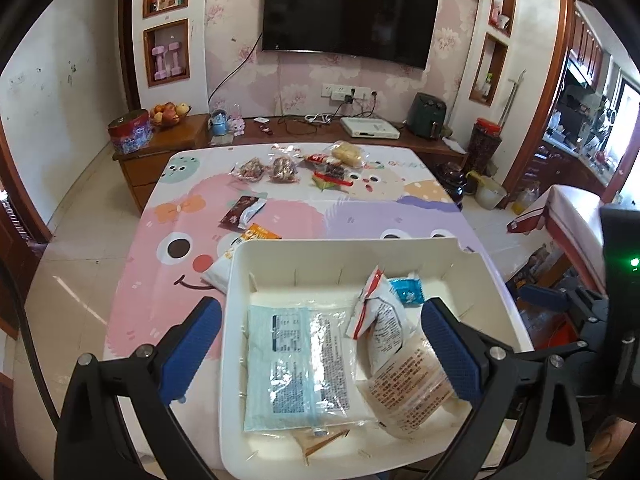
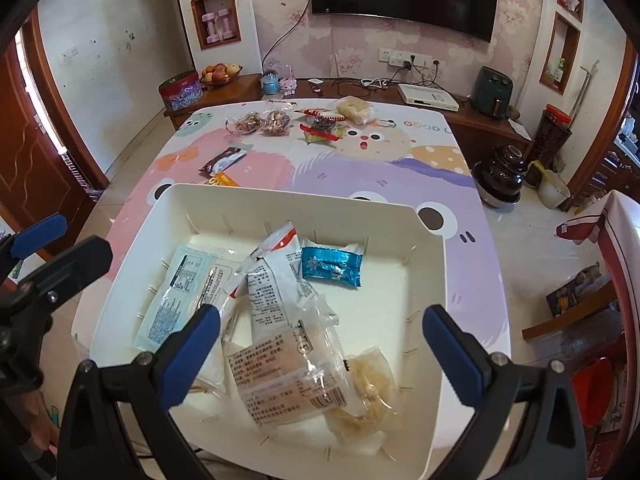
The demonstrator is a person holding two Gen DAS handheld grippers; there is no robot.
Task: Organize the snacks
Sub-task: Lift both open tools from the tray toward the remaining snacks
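Observation:
A white plastic bin (image 1: 352, 254) (image 2: 280, 205) sits at the table's near edge and holds several snack packets: a pale blue flat packet (image 1: 280, 364) (image 2: 176, 288), a white and red pouch (image 1: 380, 312) (image 2: 272, 276), a blue foil sweet (image 1: 408, 290) (image 2: 331, 268) and a clear pastry bag (image 1: 412, 392) (image 2: 296, 380). My left gripper (image 1: 320, 328) hovers open over the bin's left side, nothing between its blue pads. My right gripper (image 2: 320, 336) hangs open above the pastry bag, holding nothing. Loose snacks remain on the table: a brown packet (image 1: 242, 211) (image 2: 224, 160), an orange packet (image 1: 260, 234) (image 2: 222, 179).
At the table's far edge lie nut bags (image 1: 266, 169) (image 2: 262, 122), red wrapped snacks (image 1: 332, 172) (image 2: 320, 126) and a bread bag (image 1: 348, 154) (image 2: 354, 110). A white packet (image 1: 218, 270) lies left of the bin. Behind stand a wooden TV cabinet (image 1: 168, 148), a dark jar (image 2: 502, 178) and floor clutter at right.

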